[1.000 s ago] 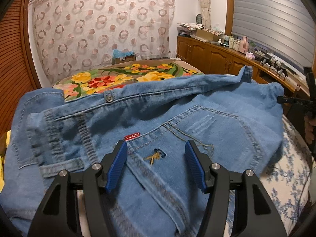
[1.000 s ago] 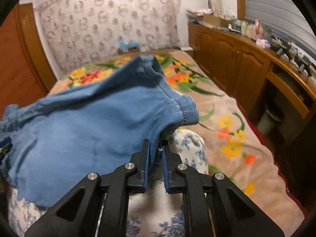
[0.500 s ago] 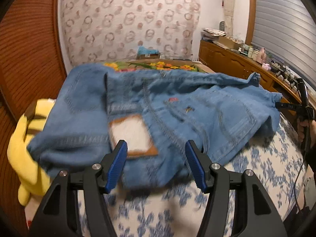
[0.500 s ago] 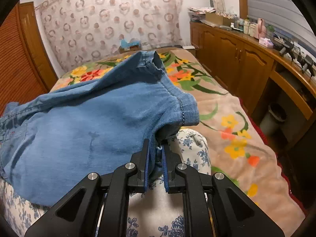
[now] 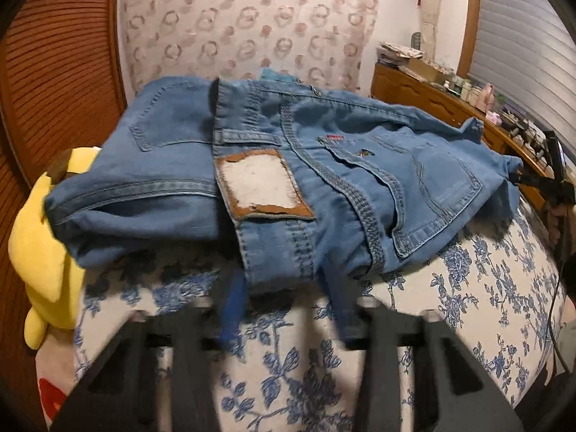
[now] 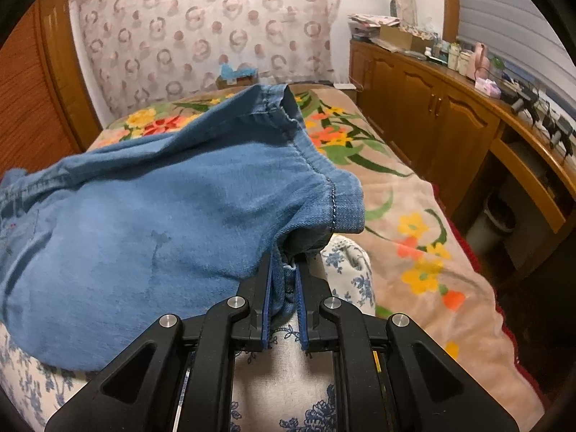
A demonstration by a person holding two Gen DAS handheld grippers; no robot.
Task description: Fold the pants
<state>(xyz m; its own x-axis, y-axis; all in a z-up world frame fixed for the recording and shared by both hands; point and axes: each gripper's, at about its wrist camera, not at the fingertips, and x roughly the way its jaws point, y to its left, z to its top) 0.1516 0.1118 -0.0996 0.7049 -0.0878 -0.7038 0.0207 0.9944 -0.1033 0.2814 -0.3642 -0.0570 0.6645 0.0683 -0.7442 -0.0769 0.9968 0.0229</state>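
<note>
The jeans (image 5: pixel 324 180) lay bunched on the bed's blue-flowered cover (image 5: pixel 468 288), waistband and leather patch (image 5: pixel 259 183) toward the left tool (image 5: pixel 284 298). Its blurred jaws had just been closing, waistband edge between them; whether they pinched it could not be told. Only this view showed a yellow plush (image 5: pixel 39 244). The right view showed the right tool (image 6: pixel 284 288) clenched on a fold of denim near the hem (image 6: pixel 334 201), and the floral blanket (image 6: pixel 414 223) beyond.
</note>
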